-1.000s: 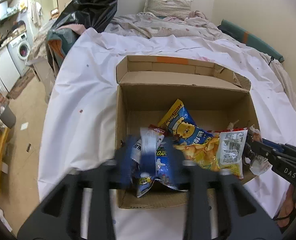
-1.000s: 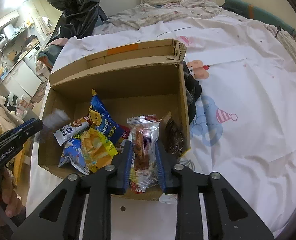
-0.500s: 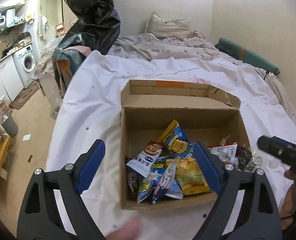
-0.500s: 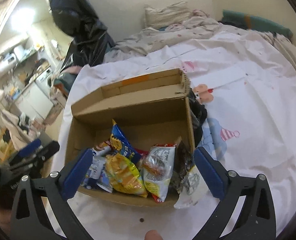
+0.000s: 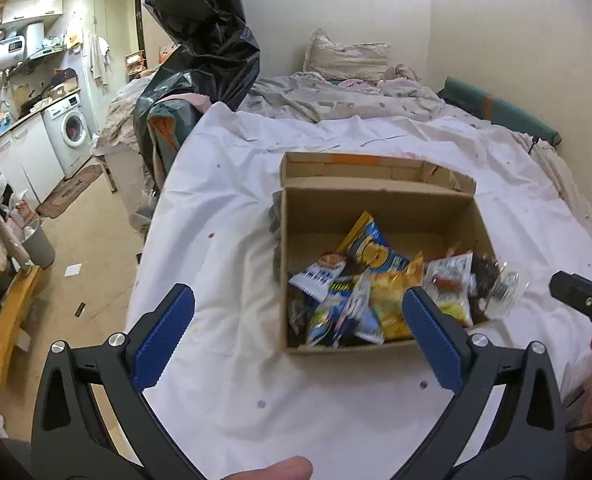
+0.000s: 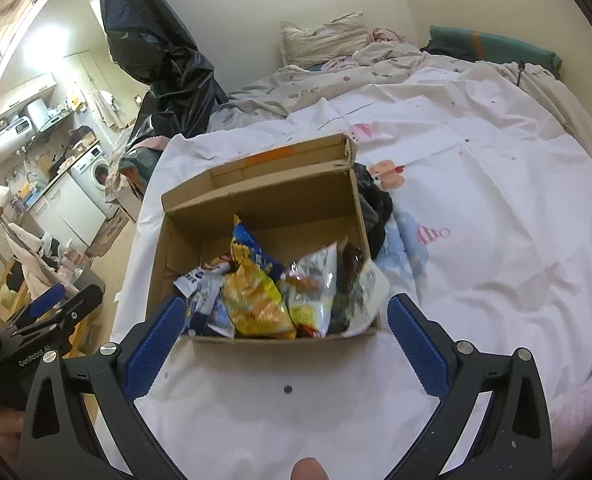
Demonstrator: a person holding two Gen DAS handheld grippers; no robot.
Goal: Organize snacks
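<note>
Snacks [image 5: 380, 292] sit heaped in cardboard box [image 5: 376, 204] on bed at 12 o'clock, both grippers' fingers [image 6: 156, 344] spread wide & empty, so prob. tuck the clear pkt [image 6: 366, 292] overhanging 3 o'clock rim inside w/ right gripper [image 6: 284, 344], left gripper [image 5: 296, 340] steadying box.

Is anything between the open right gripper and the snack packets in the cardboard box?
Nothing visible. The right gripper, jaws wide, hangs over bare white sheet in front of the cardboard box; only the box's low near wall fronts the snack packets, and the top is open.
</note>
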